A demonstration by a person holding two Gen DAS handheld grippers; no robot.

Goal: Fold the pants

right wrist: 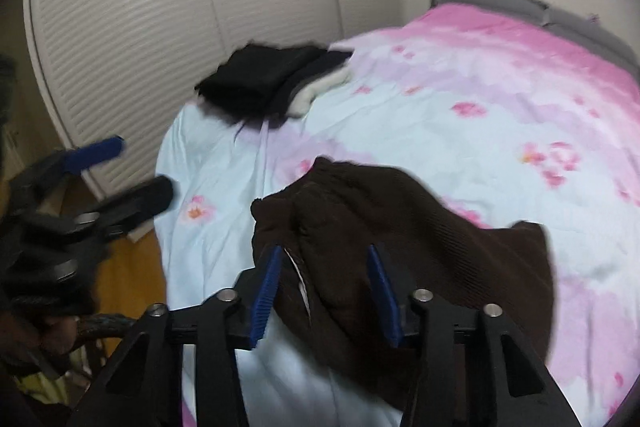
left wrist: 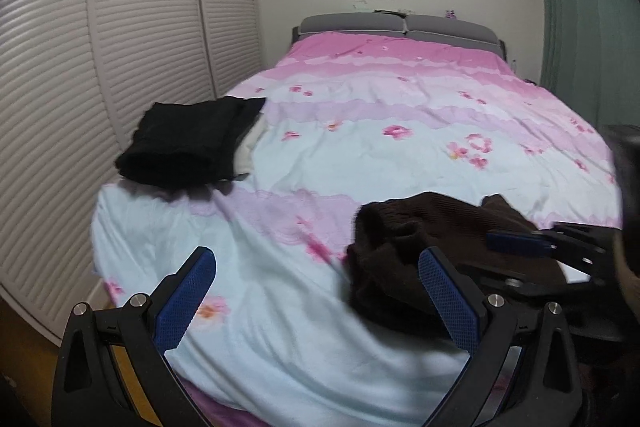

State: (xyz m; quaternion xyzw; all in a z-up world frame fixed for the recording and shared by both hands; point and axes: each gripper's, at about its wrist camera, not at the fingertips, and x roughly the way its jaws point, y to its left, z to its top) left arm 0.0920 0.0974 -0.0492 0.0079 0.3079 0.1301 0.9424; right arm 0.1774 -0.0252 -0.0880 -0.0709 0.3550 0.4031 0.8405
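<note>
Dark brown pants point(left wrist: 432, 247) lie crumpled near the foot of the bed point(left wrist: 360, 131); they also show in the right wrist view point(right wrist: 400, 227). My left gripper point(left wrist: 316, 267) is open and empty above the bed's near edge, left of the pants. My right gripper point(right wrist: 324, 259) is partly open, with pants fabric between its blue fingers point(right wrist: 266, 291), not clamped. It also shows in the left wrist view point(left wrist: 520, 243) at the pants' right side. The left gripper appears in the right wrist view point(right wrist: 132, 171), off the bed's left edge.
A stack of folded black and cream clothes point(left wrist: 192, 143) lies at the bed's left edge, also in the right wrist view point(right wrist: 272, 83). White louvred wardrobe doors point(left wrist: 100, 67) run along the left. A grey headboard point(left wrist: 400, 25) and green curtain point(left wrist: 580, 27) stand at the back.
</note>
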